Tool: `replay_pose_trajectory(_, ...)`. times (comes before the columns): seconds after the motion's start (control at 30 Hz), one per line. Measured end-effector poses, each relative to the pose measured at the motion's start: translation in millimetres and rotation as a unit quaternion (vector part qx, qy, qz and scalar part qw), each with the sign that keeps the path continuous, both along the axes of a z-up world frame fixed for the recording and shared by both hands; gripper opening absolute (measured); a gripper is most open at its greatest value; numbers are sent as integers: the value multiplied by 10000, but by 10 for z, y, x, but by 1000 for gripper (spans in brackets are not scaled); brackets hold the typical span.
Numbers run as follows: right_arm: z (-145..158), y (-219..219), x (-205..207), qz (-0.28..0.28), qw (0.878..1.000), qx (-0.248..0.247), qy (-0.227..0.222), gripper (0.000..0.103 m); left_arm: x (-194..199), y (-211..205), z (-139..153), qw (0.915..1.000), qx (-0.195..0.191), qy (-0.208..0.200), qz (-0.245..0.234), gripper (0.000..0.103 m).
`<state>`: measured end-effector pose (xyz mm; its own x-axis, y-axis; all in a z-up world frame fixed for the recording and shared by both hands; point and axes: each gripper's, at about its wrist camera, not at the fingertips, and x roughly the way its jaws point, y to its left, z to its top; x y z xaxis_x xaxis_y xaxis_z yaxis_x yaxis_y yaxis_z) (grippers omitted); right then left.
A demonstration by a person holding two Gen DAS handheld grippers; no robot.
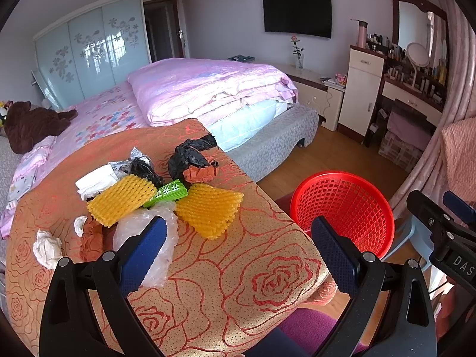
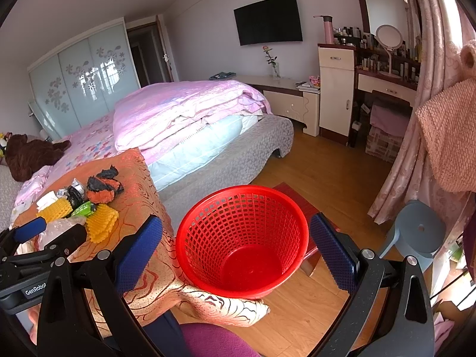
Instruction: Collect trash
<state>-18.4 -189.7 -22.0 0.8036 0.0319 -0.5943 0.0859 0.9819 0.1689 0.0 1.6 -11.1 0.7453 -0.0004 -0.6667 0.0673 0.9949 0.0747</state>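
Nothing looks collected yet. On the rose-patterned desk (image 1: pixel 238 282) the trash lies in one heap: white tissue (image 1: pixel 46 248), clear plastic (image 1: pixel 160 238), two yellow foam nets (image 1: pixel 120 199), a green wrapper (image 1: pixel 169 193) and black bags (image 1: pixel 187 156). The left tool (image 1: pixel 238 250) hangs spread and empty just short of the plastic. To the right, beside the desk's corner, the red basket (image 2: pixel 244 290) shows a bare bottom. The right tool (image 2: pixel 238 250) is spread and empty above it. The whole heap remains to move.
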Motion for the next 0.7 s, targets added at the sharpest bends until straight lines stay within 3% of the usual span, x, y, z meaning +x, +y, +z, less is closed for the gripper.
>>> replay_pose_trajectory(0.7,-2,-2,-5,-11,10000,14,0,96,-2,44,-2,10000,-51,19,37,94)
